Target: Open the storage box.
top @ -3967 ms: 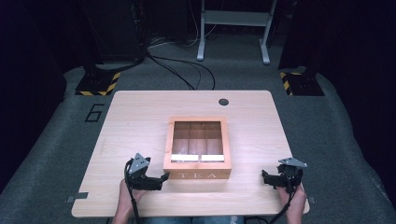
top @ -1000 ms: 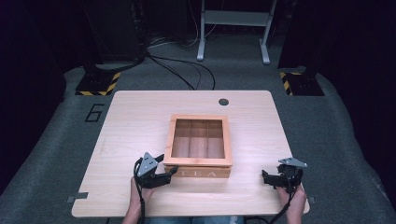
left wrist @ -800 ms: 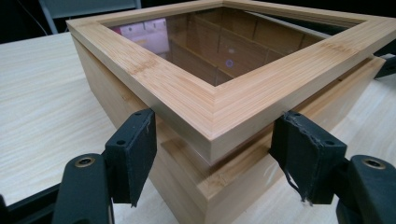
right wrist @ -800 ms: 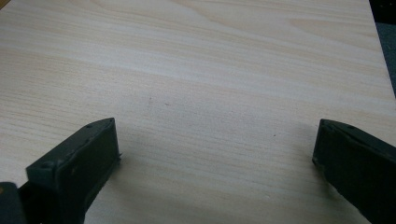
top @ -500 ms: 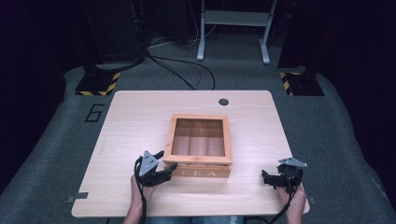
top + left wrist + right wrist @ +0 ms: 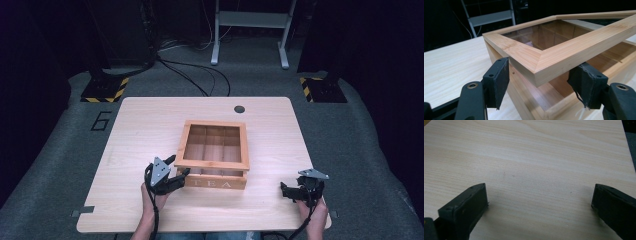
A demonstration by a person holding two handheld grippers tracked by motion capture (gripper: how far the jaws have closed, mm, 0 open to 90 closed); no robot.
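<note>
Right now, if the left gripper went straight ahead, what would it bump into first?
Probably the raised lid corner of the tea box; the left gripper points right at it, fingers either side.

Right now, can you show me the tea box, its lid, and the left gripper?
tea box point(image 6: 220, 183), high view, front wall with the letters.
lid point(image 6: 554, 58), left gripper view, raised front corner of the frame.
left gripper point(image 6: 176, 168), high view, between its fingertips.

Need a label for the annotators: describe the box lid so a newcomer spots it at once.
On the light wooden table, find the wooden tea box near its front middle. The lid is the glazed wooden frame on top, raised at the front over the word TEA.
</note>
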